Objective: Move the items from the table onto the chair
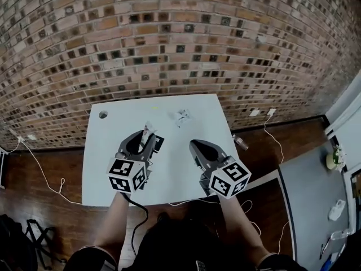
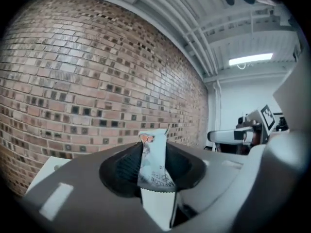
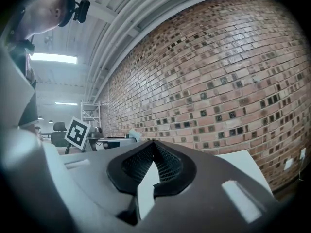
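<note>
The grey moulded-plastic left gripper (image 1: 148, 133) and the matching right gripper (image 1: 194, 146) each have a smooth shell with a dark oval recess at the front. Black grid-textured pads (image 3: 165, 161) line this recess. A cube with black-and-white square markers (image 1: 127, 175) caps each rear end. A thin black cable (image 1: 139, 214) leaves the left unit. The person wears dark short sleeves (image 1: 89, 257) and dark lower clothing (image 1: 169, 247).

White sachet (image 2: 154, 160) upright between jaws

Soft glow from ceiling strip light (image 2: 250, 58); fisheye-bent edges, dark vignetted corners.
</note>
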Action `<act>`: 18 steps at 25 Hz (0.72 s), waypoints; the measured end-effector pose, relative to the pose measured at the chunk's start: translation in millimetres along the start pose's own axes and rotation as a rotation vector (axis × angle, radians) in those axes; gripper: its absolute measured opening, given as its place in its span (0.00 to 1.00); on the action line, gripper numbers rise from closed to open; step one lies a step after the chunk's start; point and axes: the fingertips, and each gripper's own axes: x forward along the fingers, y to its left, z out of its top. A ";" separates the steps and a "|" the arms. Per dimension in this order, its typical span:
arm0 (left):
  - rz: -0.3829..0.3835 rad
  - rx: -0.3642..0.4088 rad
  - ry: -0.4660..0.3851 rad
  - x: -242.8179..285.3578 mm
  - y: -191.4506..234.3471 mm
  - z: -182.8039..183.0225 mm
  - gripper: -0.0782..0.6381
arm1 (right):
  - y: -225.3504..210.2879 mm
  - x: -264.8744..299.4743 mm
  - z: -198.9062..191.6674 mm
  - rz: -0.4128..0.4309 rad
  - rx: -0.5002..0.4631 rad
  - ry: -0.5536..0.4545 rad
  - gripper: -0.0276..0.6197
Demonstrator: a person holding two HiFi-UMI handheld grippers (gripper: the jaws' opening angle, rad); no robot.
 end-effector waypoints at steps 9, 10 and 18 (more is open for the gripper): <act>-0.206 0.009 -0.011 39.9 -53.9 6.5 0.30 | -25.3 -47.7 8.7 -0.219 -0.009 -0.044 0.05; -0.265 0.010 -0.010 49.2 -68.9 6.2 0.30 | -31.6 -62.9 11.1 -0.286 -0.012 -0.056 0.05; -0.497 0.030 -0.037 77.1 -182.2 14.4 0.29 | -62.3 -163.1 25.1 -0.522 -0.053 -0.138 0.05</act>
